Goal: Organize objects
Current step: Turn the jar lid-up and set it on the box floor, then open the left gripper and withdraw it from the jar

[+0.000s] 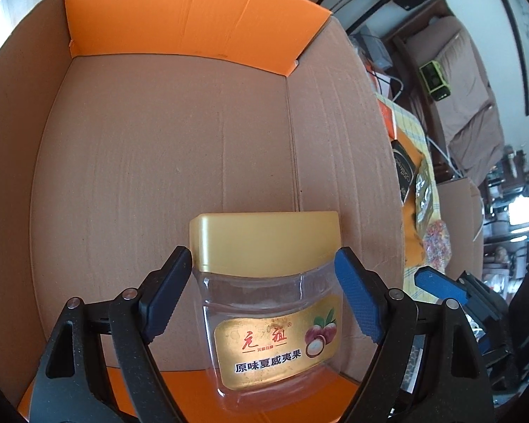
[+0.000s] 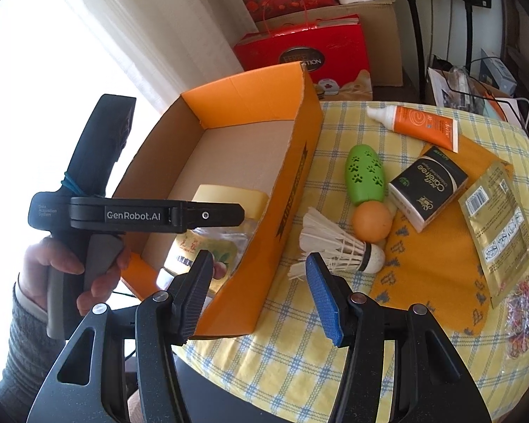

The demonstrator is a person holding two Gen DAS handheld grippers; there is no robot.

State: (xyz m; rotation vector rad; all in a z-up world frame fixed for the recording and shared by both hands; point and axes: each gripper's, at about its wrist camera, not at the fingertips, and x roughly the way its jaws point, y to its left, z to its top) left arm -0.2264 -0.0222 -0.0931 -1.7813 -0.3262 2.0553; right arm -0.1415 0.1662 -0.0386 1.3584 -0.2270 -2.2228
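1. The left claw (image 1: 262,268) stands wide around the jar (image 1: 268,303), its pads flanking the gold lid (image 1: 264,239); actual contact is hard to judge (no visible gap).
2. The jar sits inside the box (image 1: 165,141), at its near end; its base is cut off by the near flap.
3. The right claw (image 2: 259,275) is half open and empty, above the box's near corner and the counter (image 2: 299,370).
4. Beyond lie a shuttlecock (image 2: 338,243), an orange ball (image 2: 372,224), a green toy (image 2: 365,174), a tissue pack (image 2: 428,187) and a tube (image 2: 416,125).
5. A gold sachet (image 2: 497,232) and rubber bands (image 2: 525,313) blur toward the right edge.
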